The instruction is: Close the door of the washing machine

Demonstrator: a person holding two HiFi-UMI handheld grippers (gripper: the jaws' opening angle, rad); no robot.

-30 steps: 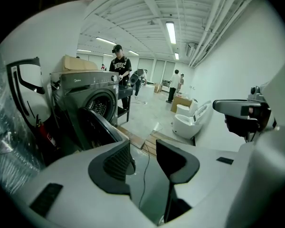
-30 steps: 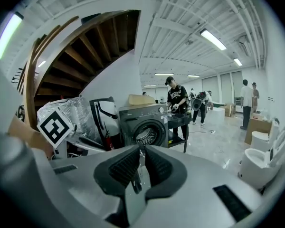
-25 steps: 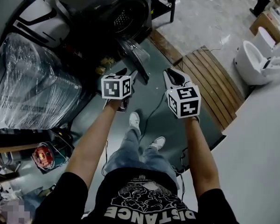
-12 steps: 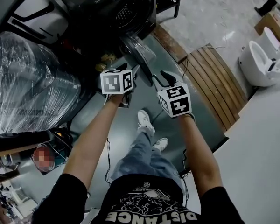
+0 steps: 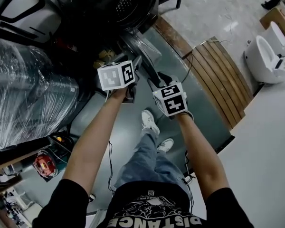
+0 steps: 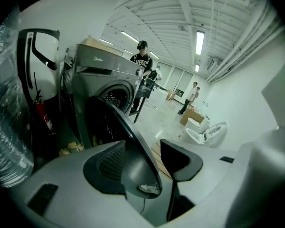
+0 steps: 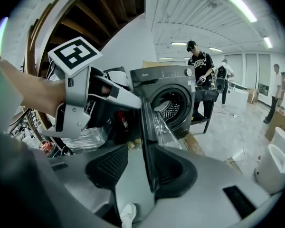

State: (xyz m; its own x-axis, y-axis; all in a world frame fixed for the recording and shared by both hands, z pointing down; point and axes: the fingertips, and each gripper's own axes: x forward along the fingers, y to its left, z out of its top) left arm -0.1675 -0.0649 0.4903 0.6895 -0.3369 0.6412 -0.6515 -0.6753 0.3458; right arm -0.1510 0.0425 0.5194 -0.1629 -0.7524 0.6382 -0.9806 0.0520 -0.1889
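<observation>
my left gripper has its jaws apart. they have just been opening wider, with the door edge between them, close by the left jaw; i can't tell if it touches. my right gripper has just been opening too and stands wide, the door's edge between its jaws, next to the right one, not clamped. the door stands ajar, swung out from the washer, whose drum shows behind it. my shoe is below.

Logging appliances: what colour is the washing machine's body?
Dark grey washing machine, best in right gripper view.
</observation>
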